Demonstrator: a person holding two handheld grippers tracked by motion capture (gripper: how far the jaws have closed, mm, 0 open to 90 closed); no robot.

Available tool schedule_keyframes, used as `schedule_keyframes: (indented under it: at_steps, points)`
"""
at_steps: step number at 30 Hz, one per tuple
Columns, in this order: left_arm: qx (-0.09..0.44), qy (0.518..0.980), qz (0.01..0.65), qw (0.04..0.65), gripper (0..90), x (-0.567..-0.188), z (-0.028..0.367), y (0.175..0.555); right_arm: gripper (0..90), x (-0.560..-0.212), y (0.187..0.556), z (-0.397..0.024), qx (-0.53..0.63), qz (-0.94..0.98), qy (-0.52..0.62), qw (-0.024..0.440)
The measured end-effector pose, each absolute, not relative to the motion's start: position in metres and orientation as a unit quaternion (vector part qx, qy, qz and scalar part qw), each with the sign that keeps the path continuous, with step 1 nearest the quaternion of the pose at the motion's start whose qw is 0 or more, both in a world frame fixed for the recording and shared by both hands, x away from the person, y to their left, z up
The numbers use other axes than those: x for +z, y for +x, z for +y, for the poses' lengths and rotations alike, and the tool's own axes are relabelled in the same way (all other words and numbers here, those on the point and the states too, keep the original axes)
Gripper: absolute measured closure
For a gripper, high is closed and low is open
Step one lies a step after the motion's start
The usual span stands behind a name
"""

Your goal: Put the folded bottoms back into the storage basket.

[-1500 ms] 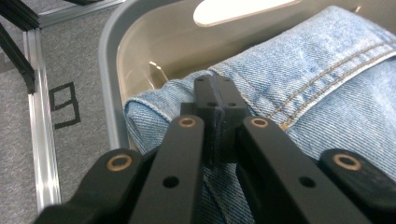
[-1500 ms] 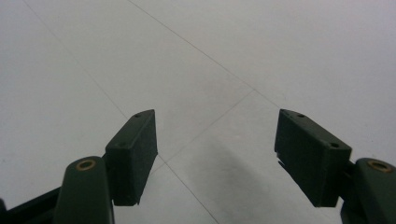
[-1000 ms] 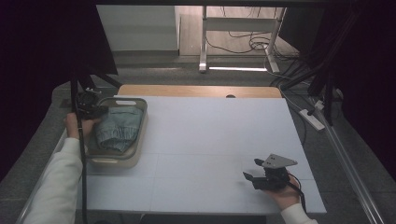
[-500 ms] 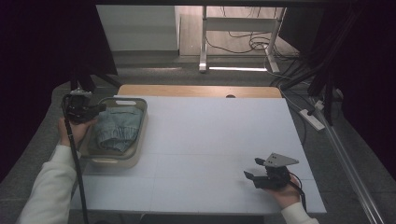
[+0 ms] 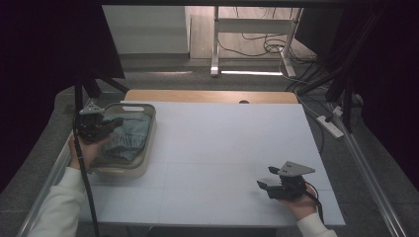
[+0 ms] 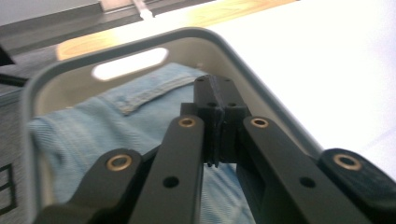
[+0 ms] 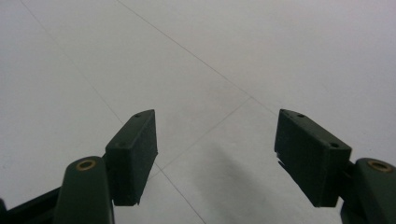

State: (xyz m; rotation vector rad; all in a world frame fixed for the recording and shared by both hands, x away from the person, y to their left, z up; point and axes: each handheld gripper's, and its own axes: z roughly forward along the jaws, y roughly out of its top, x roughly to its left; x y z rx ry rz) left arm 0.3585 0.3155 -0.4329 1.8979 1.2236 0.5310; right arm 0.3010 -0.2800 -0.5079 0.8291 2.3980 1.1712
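A grey plastic tub (image 5: 146, 129) stands at the table's left side with folded light-blue jeans (image 5: 129, 138) inside. My left gripper (image 5: 117, 122) hovers over the tub's left rim, its jaws pressed together with nothing between them; the left gripper view has the shut tips (image 6: 217, 95) above the denim (image 6: 93, 126) and the tub wall (image 6: 243, 65). My right gripper (image 5: 267, 177) rests low near the table's front right corner. Its jaws stand apart, empty, over bare white tabletop (image 7: 205, 70).
The white table (image 5: 222, 143) has a wooden strip (image 5: 207, 96) along its far edge. Beyond it lie a floor with cables, a desk leg (image 5: 215, 49) and a power strip (image 5: 330, 126) at the right. Dark frame bars flank both sides.
My left hand has drawn back toward the near left, from over the tub's far corner to above its left rim. The right gripper has stayed put.
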Motion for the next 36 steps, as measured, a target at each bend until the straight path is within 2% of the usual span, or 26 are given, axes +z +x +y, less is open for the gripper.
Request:
schedule_keyframes:
  at_steps: [8, 13, 17, 20, 27, 36]
  points:
    - [0.203, 0.758, 0.456, 0.420, 89.1, -0.434, 0.297, 0.335, 29.7, -0.507, 0.300, -0.280, 0.415, 0.843, 0.294, 0.177]
    - [0.194, 0.739, 0.464, 0.447, 88.5, -0.442, 0.289, 0.319, 29.8, -0.506, 0.300, -0.279, 0.415, 0.844, 0.291, 0.177]
    - [0.196, 0.744, 0.458, 0.445, 60.9, -0.449, 0.276, 0.309, 29.8, -0.506, 0.301, -0.279, 0.415, 0.845, 0.289, 0.175]
    - [0.199, 0.748, 0.454, 0.442, 46.6, -0.452, 0.266, 0.303, 29.7, -0.505, 0.301, -0.278, 0.417, 0.844, 0.288, 0.177]
    - [0.194, 0.765, 0.439, 0.429, 32.2, -0.460, 0.249, 0.294, 29.5, -0.503, 0.300, -0.278, 0.424, 0.843, 0.281, 0.177]
    - [0.188, 0.781, 0.421, 0.422, 27.6, -0.470, 0.232, 0.275, 29.3, -0.495, 0.295, -0.277, 0.443, 0.837, 0.263, 0.183]
